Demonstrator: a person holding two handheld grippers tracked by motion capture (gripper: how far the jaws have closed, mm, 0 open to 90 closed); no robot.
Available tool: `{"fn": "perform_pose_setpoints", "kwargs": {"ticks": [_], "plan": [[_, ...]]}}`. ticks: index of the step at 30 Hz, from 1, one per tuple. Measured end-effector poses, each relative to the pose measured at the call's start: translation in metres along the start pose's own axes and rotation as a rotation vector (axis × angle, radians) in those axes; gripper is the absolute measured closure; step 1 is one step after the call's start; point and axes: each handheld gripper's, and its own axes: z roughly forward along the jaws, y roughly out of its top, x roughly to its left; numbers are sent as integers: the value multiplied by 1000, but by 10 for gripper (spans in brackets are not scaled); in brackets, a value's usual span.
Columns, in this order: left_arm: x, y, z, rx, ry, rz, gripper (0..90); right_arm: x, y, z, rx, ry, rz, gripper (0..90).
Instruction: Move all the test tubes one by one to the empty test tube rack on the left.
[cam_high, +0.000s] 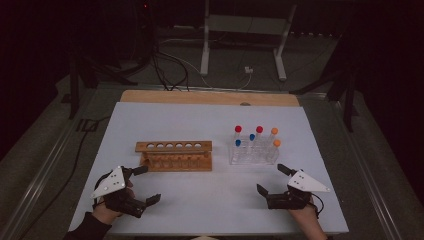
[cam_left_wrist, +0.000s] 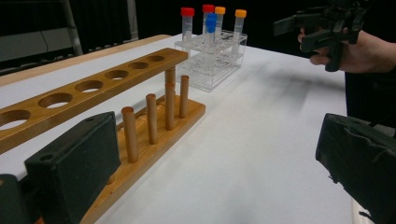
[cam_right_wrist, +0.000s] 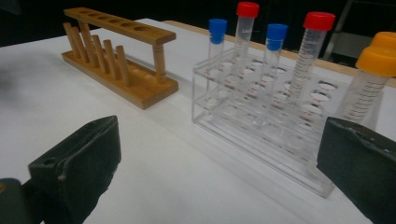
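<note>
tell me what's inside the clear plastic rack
The clear rack holds six capped tubes standing upright: two red-capped, two blue-capped, two orange-capped. Its other holes look empty.

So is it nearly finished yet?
Nothing looks done. All six tubes stand in the clear rack, and the wooden rack holds none. The left gripper and right gripper are open and hold nothing. Any moving of tubes is left.
</note>
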Motion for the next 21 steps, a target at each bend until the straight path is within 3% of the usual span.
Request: {"fn": "perform_pose_setpoints", "kwargs": {"ticks": [14,18,21], "plan": [[0,1,-1,-6,-11,-9,5,1,0,3,15,13,-11,0],[0,0,-1,-3,-13,-8,5,-1,1,1,4,2,9,0],[1,1,0,-5,-15,-12,5,0,1,1,17,-12,-7,0]]}}
